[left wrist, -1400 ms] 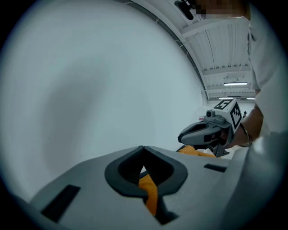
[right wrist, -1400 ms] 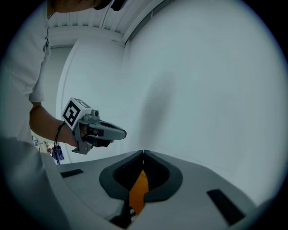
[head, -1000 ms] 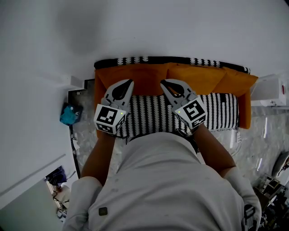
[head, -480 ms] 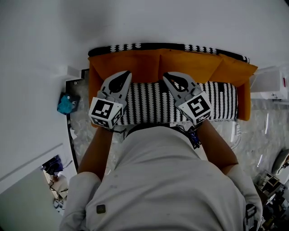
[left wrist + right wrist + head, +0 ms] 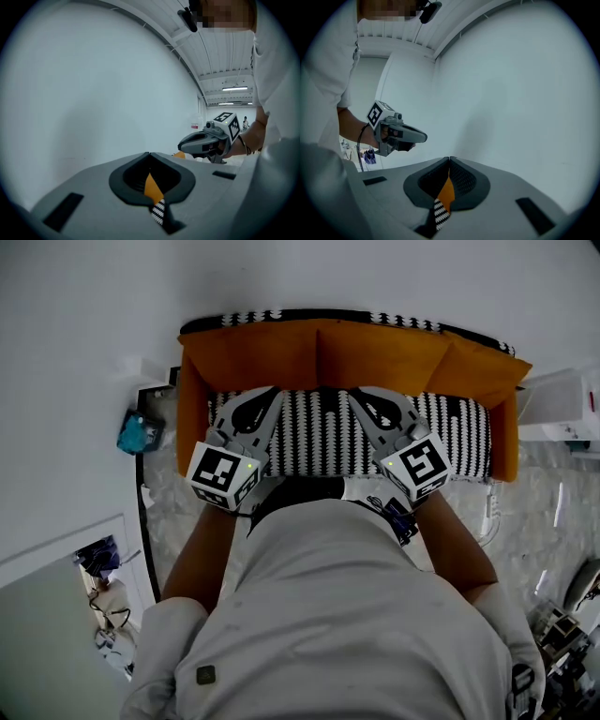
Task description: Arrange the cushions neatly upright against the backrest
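Note:
Orange cushions stand along the backrest of a sofa with a black-and-white patterned seat point(image 5: 319, 432): one at the left point(image 5: 248, 354), one in the middle point(image 5: 384, 357), and one tilted in the right corner point(image 5: 478, 371). My left gripper point(image 5: 273, 391) and right gripper point(image 5: 357, 393) hover side by side over the seat, both shut with nothing held, tips just short of the cushions. In the left gripper view the jaws point(image 5: 149, 153) meet at the tip, as they do in the right gripper view point(image 5: 449, 158). A sliver of orange and of the pattern shows through each jaw slot.
A white wall rises behind the sofa. At the right stands a white cabinet point(image 5: 562, 409), and a teal object point(image 5: 134, 432) lies on the marble floor at the left. The person's body fills the lower half of the head view.
Both grippers have drawn back together from the cushions toward the front of the seat, staying shut. The sofa now sits higher in the head view.

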Demonstrator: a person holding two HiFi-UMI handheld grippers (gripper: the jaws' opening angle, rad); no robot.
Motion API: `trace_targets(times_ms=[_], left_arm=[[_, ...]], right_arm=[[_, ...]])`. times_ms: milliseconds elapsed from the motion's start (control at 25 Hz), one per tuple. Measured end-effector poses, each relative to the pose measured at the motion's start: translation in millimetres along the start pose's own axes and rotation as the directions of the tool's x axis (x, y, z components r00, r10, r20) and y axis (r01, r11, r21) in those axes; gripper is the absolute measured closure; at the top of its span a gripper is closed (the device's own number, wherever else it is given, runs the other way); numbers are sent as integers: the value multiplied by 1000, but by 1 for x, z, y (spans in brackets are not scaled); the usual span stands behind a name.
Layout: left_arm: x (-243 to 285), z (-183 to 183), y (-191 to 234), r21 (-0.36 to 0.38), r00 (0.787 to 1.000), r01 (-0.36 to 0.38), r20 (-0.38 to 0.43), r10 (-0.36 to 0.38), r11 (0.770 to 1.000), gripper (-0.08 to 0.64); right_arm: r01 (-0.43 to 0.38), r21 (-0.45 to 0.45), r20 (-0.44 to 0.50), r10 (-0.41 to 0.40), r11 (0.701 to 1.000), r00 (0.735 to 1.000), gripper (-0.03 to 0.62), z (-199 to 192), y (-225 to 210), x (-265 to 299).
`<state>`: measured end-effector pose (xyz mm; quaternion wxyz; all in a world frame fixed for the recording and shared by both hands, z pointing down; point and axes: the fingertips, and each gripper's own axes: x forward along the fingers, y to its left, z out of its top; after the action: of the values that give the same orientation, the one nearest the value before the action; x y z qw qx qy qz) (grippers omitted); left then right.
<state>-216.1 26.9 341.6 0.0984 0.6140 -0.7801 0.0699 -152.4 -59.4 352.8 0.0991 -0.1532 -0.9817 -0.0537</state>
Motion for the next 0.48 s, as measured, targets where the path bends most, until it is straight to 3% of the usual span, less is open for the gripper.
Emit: trace_targets(times_ms=[240, 480], left_arm=[[-19, 2, -43, 8, 1000, -16, 11, 16, 1000, 551], [-41, 8, -58, 12, 999, 3, 38, -3, 1000, 551]], right_arm=[[-4, -21, 20, 4, 1000, 1000, 565, 2, 14, -41], [12, -43, 24, -11, 999, 1000, 565, 5, 35, -55]])
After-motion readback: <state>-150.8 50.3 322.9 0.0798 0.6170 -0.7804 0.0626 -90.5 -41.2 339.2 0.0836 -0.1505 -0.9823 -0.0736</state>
